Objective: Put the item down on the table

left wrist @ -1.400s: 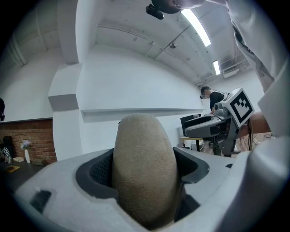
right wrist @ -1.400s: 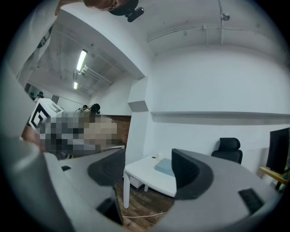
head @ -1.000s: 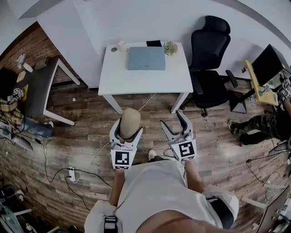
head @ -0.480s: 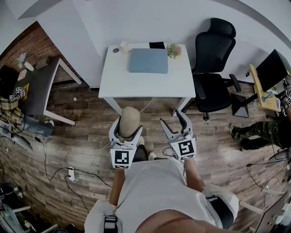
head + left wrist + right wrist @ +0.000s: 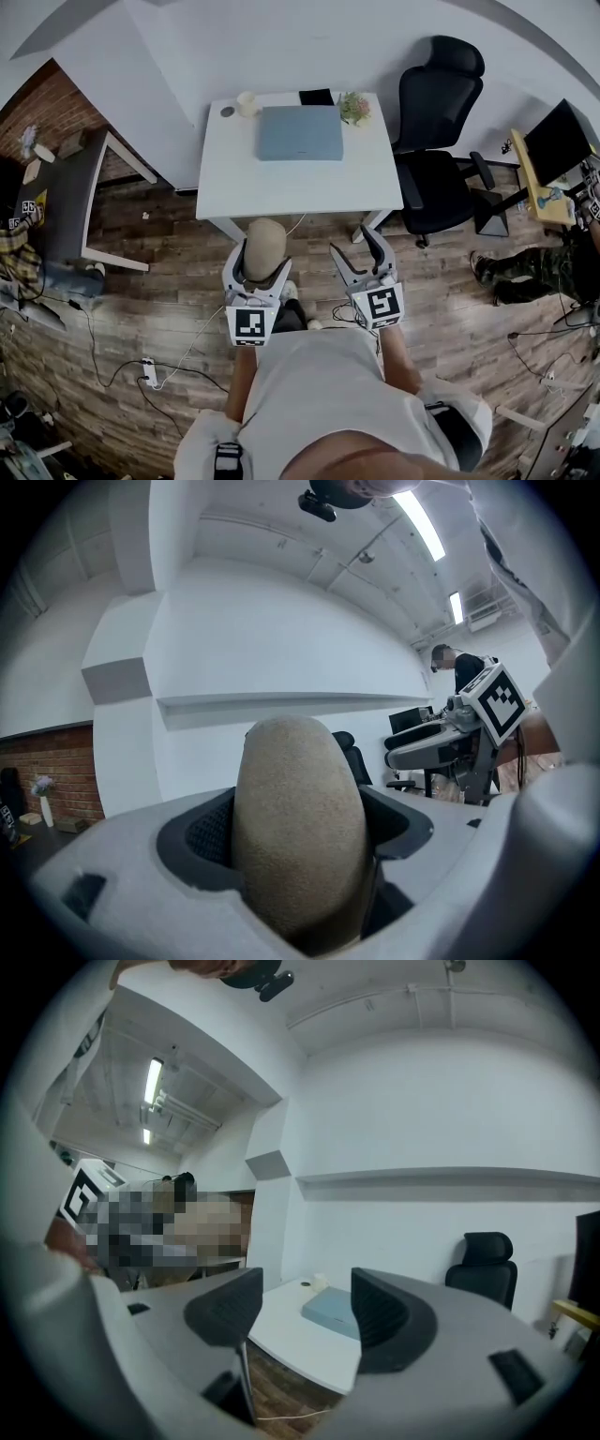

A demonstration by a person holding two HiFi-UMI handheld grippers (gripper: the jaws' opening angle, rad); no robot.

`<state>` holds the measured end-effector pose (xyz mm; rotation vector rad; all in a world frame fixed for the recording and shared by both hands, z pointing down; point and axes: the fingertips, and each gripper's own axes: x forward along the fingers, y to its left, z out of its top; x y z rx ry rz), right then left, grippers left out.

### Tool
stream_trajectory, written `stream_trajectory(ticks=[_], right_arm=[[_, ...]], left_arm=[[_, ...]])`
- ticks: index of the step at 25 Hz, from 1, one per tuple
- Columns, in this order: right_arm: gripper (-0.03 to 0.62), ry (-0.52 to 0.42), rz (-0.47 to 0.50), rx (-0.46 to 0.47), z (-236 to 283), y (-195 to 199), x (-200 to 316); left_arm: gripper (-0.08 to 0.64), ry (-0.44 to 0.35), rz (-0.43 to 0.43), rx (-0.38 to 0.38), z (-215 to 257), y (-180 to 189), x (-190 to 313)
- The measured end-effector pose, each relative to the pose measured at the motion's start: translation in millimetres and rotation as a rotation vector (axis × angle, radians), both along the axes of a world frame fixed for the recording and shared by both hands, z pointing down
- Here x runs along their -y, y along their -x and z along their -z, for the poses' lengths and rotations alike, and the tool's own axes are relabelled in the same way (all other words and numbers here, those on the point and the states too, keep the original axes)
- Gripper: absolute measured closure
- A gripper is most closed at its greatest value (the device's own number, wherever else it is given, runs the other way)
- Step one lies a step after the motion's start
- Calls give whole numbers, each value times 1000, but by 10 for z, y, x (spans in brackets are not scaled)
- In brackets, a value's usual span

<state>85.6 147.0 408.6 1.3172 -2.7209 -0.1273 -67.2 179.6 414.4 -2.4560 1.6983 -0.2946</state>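
Now your left tongs (image 5: pixel 262 265) pinch a tan lump (image 5: pixel 265 242), your right tongs (image 5: pixel 355 246), just narrowing, gape empty, table (image 5: pixel 281 178) at twelve o'clock.

Black office chair (image 5: pixel 433 159), potted plant (image 5: pixel 353 107), cup (image 5: pixel 247 103)

Tan rounded item (image 5: pixel 265 246) (matte) upright between fingers (image 5: pixel 231 274) of left gripper (image 5: pixel 260 265), short of table (image 5: pixel 281 183).
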Motion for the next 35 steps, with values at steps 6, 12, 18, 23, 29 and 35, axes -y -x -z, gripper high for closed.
stream_trajectory(ticks=[6, 12, 18, 23, 29, 35], right_arm=[[298, 10, -20, -22, 8, 197, 383], [298, 7, -42, -29, 32, 415, 677], [298, 1, -88, -44, 104, 557, 902], [298, -2, -125, -63, 136, 669, 1076], [298, -28, -146, -70, 131, 693, 1253], [299, -11, -161, -63, 112, 675, 1471]], left_arm=[[169, 7, -23, -10, -17, 192, 396], [169, 11, -40, -36, 28, 399, 727], [169, -21, -76, -30, 96, 583, 1039], [169, -21, -77, -75, 180, 677, 1273], [169, -64, -114, -55, 211, 669, 1514], [169, -57, -119, -49, 201, 652, 1757]])
